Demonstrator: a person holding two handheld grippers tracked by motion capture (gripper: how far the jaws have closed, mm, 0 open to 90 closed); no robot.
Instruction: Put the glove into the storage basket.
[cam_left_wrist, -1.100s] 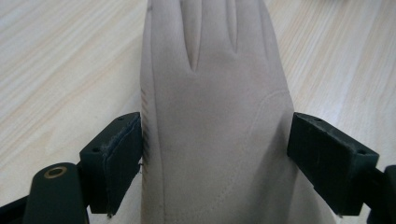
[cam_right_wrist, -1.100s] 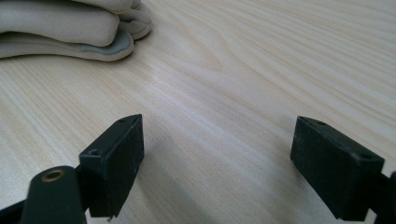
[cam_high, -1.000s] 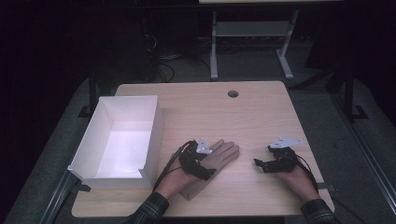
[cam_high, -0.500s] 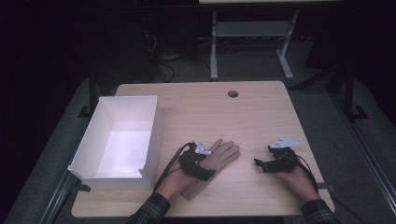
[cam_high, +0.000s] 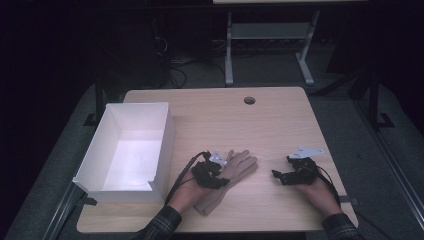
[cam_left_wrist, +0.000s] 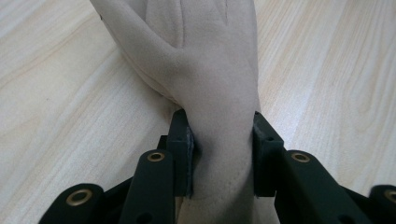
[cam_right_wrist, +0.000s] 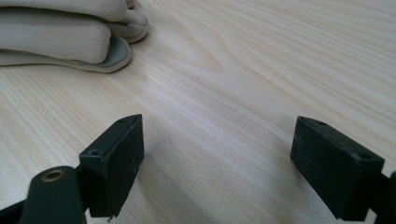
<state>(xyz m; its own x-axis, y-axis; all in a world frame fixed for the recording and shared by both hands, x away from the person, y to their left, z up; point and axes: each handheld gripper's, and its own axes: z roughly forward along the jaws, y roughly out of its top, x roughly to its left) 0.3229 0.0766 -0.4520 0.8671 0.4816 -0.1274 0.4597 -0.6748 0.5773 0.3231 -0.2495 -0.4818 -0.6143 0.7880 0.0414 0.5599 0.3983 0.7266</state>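
Beige glove (cam_high: 230, 182) lies flat near the surface's (cam_high: 270, 125) front edge, a bit left of centre, long axis diagonal: cuff toward front edge, fingers pointing to far right corner. Soft suede-like fabric, stitched seams. Left gripper (cam_left_wrist: 223, 154) jaws have just been closing, now pinching the glove's wrist. Right gripper (cam_right_wrist: 217, 163) wide open, empty, right of the glove.

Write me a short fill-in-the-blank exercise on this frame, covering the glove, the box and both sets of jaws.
1. The left gripper has its jaws pressed on the ____ of the beige glove.
2. The right gripper has its jaws ____, with bare table between them.
3. The white box stands at the ____ side of the table in the high view.

Missing words: cuff; open; left
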